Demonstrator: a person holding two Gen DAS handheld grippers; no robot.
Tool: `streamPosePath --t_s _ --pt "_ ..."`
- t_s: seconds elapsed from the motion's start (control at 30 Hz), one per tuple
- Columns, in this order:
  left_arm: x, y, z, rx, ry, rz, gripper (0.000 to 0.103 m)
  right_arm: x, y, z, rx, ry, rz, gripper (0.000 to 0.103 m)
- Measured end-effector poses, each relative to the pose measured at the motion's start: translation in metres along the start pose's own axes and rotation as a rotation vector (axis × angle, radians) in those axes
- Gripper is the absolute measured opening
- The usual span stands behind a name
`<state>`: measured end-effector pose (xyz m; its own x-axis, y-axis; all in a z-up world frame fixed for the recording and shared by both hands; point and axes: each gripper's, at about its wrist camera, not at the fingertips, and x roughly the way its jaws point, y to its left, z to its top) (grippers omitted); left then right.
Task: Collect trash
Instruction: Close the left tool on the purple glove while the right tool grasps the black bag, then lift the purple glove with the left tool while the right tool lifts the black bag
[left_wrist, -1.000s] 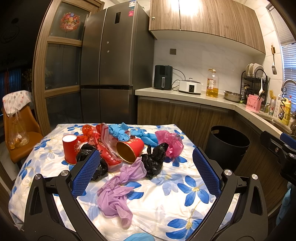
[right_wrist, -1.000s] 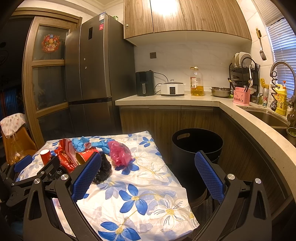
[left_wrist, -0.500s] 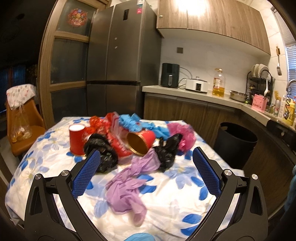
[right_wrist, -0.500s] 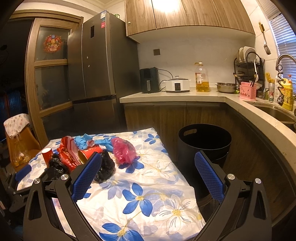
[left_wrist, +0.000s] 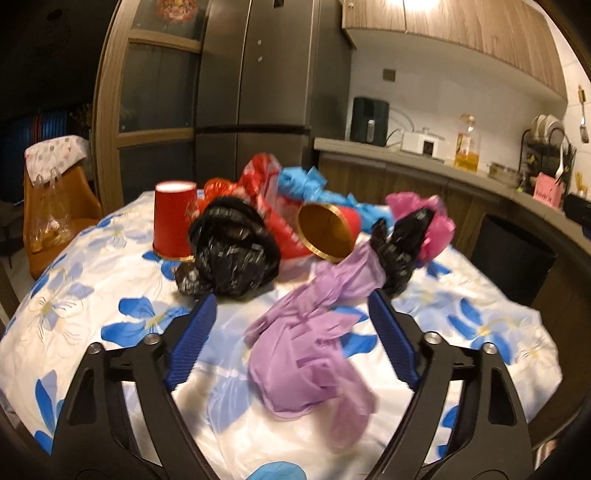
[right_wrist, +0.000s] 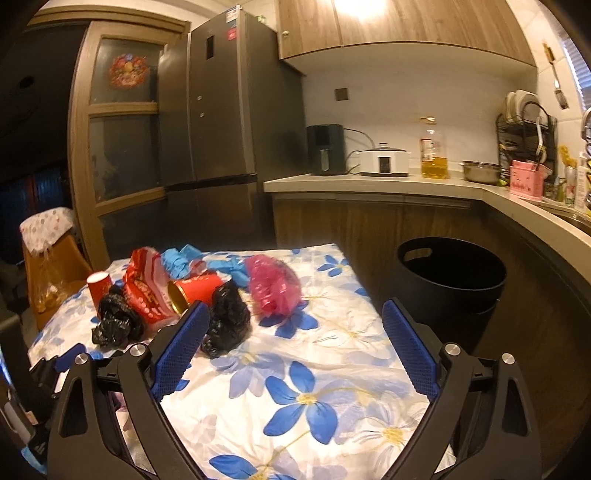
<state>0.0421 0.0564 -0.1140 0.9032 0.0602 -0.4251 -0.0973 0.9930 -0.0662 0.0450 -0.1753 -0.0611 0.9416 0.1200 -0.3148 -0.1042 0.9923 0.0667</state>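
A heap of trash lies on the flowered tablecloth (left_wrist: 110, 295). In the left wrist view a crumpled purple bag (left_wrist: 306, 347) lies between the fingers of my open left gripper (left_wrist: 291, 310). Behind it are a black bag (left_wrist: 229, 254), a second black bag (left_wrist: 402, 243), an upright red cup (left_wrist: 173, 218), a tipped red cup with gold inside (left_wrist: 325, 230), red wrap, blue gloves (left_wrist: 306, 184) and a pink bag (left_wrist: 432, 221). My right gripper (right_wrist: 291, 321) is open and empty above the cloth, with the pink bag (right_wrist: 273, 284) ahead of it.
A black round bin (right_wrist: 450, 280) stands on the floor right of the table, against the L-shaped counter (right_wrist: 369, 182). A fridge (right_wrist: 218, 110) stands behind the table. An orange chair (left_wrist: 55, 206) with a plastic bag is at the left.
My left gripper has dropped low and moved in toward the heap; the purple bag now lies between its fingers. My right gripper has come closer to the table.
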Motion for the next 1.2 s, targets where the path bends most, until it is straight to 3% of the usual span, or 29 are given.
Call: streamPosePath --t_s 0.1,0.17,0.27,0.5,0.57,0.9,1.0,1.07,1.2 --pt "0.015 0.006 -0.005 -0.012 0.052 0.0 0.064 0.012 0.01 -0.005 -0.019 0.011 0.026 0.089" --pt "0.025 0.009 -0.009 -0.014 0.096 -0.007 0.054 0.024 0.019 -0.009 -0.043 0.037 0.038 0.076" --pt "0.031 0.012 -0.013 -0.011 0.116 -0.025 0.042 0.044 0.027 -0.015 -0.05 0.086 0.051 0.068" --pt "0.041 0.014 -0.015 0.001 0.152 -0.057 0.011 0.089 0.04 -0.025 -0.03 0.148 0.088 0.061" --pt "0.039 0.016 -0.013 -0.016 0.144 -0.062 0.006 0.1 0.044 -0.025 -0.028 0.156 0.094 0.057" --pt "0.009 0.032 0.018 -0.072 0.019 -0.073 0.004 0.15 0.055 -0.027 -0.003 0.189 0.126 0.053" --pt "0.007 0.034 0.024 -0.082 0.01 -0.102 0.004 0.162 0.057 -0.03 0.008 0.221 0.139 0.042" --pt "0.007 0.034 0.026 -0.078 0.01 -0.101 0.004 0.167 0.06 -0.033 0.0 0.235 0.148 0.028" --pt "0.005 0.037 0.028 -0.091 0.004 -0.102 0.004 0.168 0.061 -0.035 -0.013 0.241 0.152 0.016"
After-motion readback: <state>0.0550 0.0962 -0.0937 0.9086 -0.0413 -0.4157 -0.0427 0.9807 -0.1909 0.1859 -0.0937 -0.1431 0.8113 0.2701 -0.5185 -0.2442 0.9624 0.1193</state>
